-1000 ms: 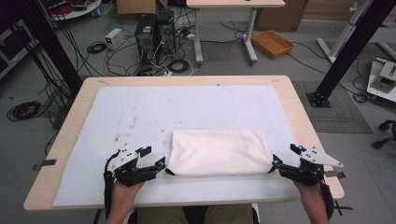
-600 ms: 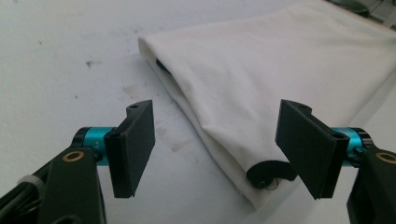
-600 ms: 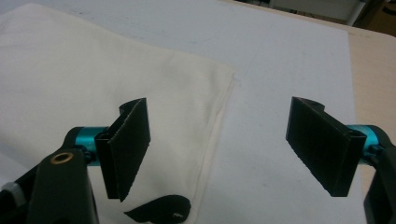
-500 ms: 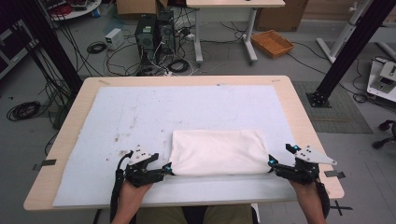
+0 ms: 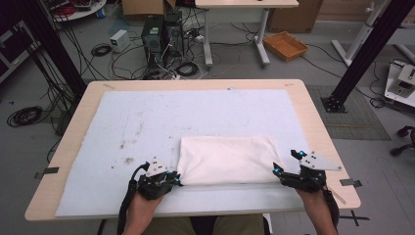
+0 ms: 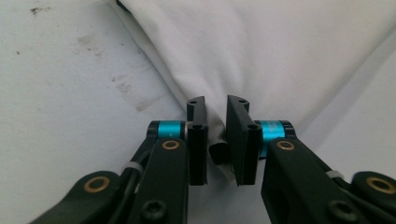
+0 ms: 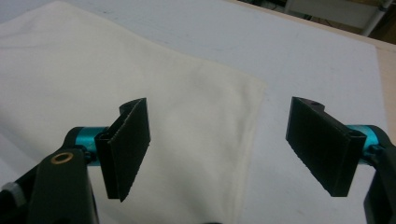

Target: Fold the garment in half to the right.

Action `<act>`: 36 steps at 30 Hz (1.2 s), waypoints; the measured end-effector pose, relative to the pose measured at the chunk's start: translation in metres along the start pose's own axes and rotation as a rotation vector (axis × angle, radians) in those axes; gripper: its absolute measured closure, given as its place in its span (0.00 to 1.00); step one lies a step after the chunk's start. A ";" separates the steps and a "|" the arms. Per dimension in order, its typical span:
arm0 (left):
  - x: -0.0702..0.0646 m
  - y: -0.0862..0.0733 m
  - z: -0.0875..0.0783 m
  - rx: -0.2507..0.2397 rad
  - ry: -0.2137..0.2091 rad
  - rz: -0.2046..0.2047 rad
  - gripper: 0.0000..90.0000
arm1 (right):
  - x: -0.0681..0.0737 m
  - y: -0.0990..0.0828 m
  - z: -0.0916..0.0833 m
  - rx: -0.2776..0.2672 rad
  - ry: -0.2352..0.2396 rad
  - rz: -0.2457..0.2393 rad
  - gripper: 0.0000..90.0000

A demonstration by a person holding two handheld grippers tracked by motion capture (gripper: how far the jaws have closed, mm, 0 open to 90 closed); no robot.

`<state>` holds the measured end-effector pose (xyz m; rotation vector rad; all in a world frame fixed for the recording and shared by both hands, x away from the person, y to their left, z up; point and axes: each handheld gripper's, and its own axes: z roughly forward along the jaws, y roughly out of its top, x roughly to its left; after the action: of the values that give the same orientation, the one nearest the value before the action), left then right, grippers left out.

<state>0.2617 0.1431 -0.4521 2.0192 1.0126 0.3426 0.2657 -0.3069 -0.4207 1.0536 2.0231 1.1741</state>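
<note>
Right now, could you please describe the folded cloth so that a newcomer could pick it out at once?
Start at the wooden table, covered by a pale blue mat. Near its front edge, between the left claw and right claw, lies the folded cloth: cream-white, soft and rectangular, the sole fabric item on the mat.

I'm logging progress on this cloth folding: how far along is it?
Done: the white cloth lies folded into a rectangle on the pale mat. In hand: the left tongs have just been closing and now pinch the cloth's near left corner. Left: the right tongs stand wide open over the cloth's right edge, not yet gripping, so the next fold hasn't started.
</note>
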 end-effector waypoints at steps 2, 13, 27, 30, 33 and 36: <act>0.002 0.001 0.000 0.007 -0.016 -0.024 0.90 | 0.006 0.007 0.003 -0.005 0.023 -0.014 0.24; 0.010 0.002 -0.002 0.019 -0.061 -0.116 0.93 | 0.041 0.069 0.070 0.082 0.295 -0.046 0.24; 0.011 0.001 -0.001 0.015 -0.067 -0.111 0.93 | 0.103 0.134 0.181 0.218 0.381 -0.145 0.31; 0.011 0.001 -0.001 0.012 -0.071 -0.112 0.93 | 0.120 0.137 0.208 0.287 0.376 -0.177 0.36; 0.012 0.001 -0.001 0.014 -0.074 -0.108 0.93 | 0.126 0.140 0.218 0.294 0.384 -0.195 0.39; 0.012 0.001 -0.001 0.013 -0.074 -0.108 0.93 | 0.135 0.143 0.232 0.318 0.399 -0.209 0.48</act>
<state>0.2691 0.1523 -0.4520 1.9652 1.0752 0.2031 0.4237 -0.0470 -0.4109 0.7626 2.6279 1.0357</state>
